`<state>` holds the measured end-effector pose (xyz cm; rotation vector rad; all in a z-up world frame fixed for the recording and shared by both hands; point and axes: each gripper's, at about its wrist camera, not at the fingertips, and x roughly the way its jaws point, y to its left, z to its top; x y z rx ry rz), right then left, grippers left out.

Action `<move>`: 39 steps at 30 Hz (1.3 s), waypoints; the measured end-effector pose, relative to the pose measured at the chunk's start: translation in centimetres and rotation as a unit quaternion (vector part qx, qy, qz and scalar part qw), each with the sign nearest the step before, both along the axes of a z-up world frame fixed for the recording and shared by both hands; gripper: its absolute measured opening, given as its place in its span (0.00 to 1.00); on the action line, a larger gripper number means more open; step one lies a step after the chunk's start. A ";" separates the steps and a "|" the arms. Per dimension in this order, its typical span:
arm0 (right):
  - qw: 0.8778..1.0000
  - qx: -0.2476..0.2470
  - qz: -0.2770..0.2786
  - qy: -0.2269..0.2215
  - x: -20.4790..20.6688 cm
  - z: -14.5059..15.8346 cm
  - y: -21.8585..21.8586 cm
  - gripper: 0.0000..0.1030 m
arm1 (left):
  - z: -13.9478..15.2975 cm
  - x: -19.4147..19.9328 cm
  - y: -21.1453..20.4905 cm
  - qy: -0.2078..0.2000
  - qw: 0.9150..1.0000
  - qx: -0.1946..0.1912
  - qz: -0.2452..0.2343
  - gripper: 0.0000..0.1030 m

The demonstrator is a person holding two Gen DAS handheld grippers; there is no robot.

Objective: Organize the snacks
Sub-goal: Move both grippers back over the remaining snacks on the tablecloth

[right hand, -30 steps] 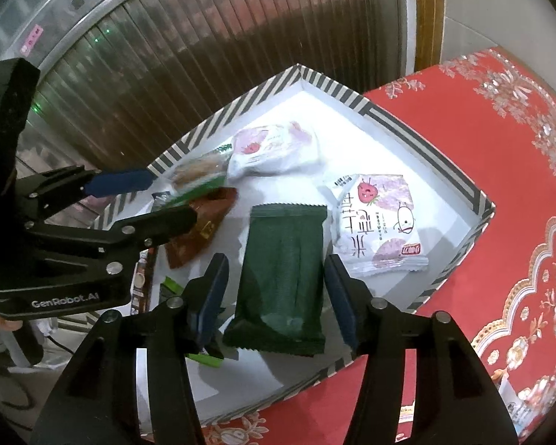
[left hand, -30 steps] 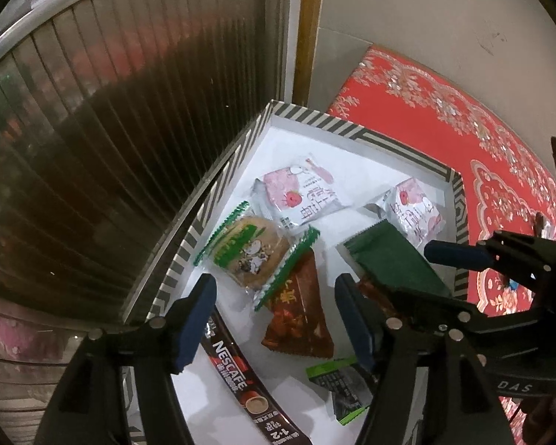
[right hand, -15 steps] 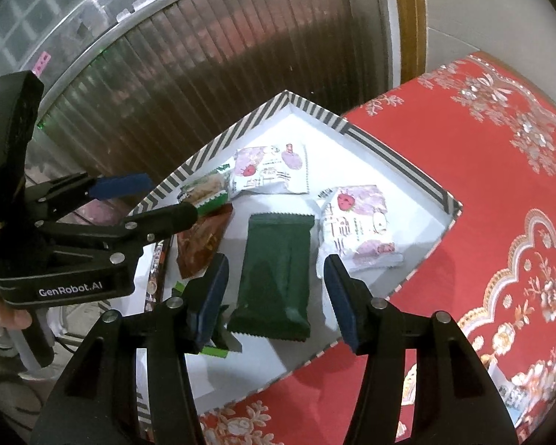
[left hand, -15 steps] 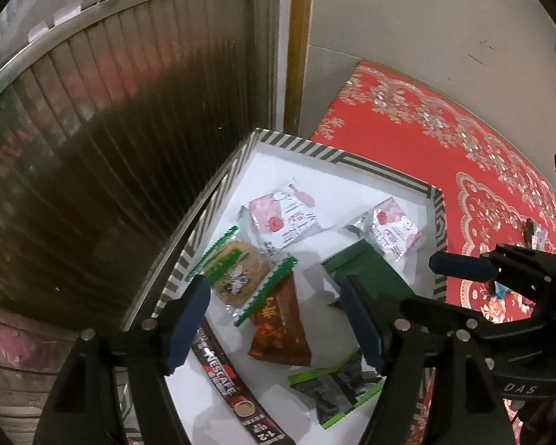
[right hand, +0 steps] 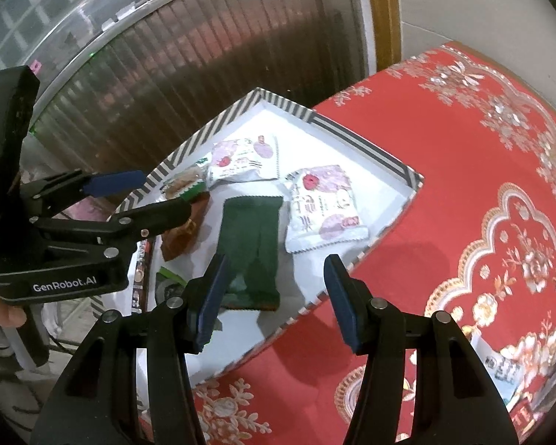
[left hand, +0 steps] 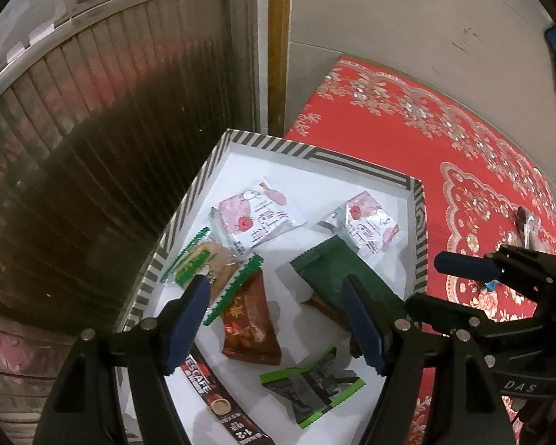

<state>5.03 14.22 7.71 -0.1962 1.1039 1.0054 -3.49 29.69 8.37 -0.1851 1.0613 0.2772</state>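
Left wrist view: left gripper (left hand: pixel 274 293) hangs above the striped-rim tray (left hand: pixel 420 230), jaws apart and empty, lately widened. Right gripper (right hand: pixel 274 285) likewise gapes empty over the green packet (right hand: pixel 250 237). Snacks lie inside; bare white floor toward the far corner.

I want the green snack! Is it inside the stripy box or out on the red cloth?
Inside. The dark green packet lies flat on the white floor of the striped box, beside a pink packet.
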 end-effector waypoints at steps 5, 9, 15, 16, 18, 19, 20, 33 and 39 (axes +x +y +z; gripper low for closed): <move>1.000 -0.009 -0.007 0.004 -0.4 -0.4 -1.1 0.52 | 0.2 0.4 -1.1 -0.003 1.000 0.000 -0.015 0.73; 1.000 -0.013 -0.018 0.006 -0.8 -0.6 -2.5 0.52 | 0.4 1.0 -2.3 -0.003 0.999 -0.002 -0.031 0.73; 0.998 -0.020 -0.064 0.009 -0.8 -0.9 -6.8 0.52 | 0.4 2.2 -5.5 -0.003 0.997 -0.008 -0.071 0.73; 0.997 -0.022 -0.073 0.010 -0.7 -0.9 -7.5 0.52 | 0.4 2.4 -6.2 -0.003 0.997 -0.011 -0.080 0.73; 0.995 -0.025 -0.095 0.012 -0.7 -1.1 -9.8 0.52 | 0.3 2.7 -7.7 -0.002 0.995 -0.013 -0.097 0.73; 0.994 -0.027 -0.105 0.012 -0.7 -1.1 -10.8 0.52 | 0.3 2.9 -8.5 -0.002 0.994 -0.015 -0.106 0.73; 0.993 -0.029 -0.117 0.014 -0.8 -1.2 -12.3 0.52 | 0.2 3.2 -9.5 0.000 0.993 -0.017 -0.118 0.73; 0.980 -0.071 -0.184 -0.004 0.7 -2.7 -24.7 0.52 | -0.4 6.6 -17.3 0.016 0.977 -0.040 -0.207 0.73; 0.986 -0.097 -0.136 -0.029 2.3 -3.1 -26.2 0.52 | -0.8 8.8 -19.3 0.025 0.968 -0.051 -0.246 0.73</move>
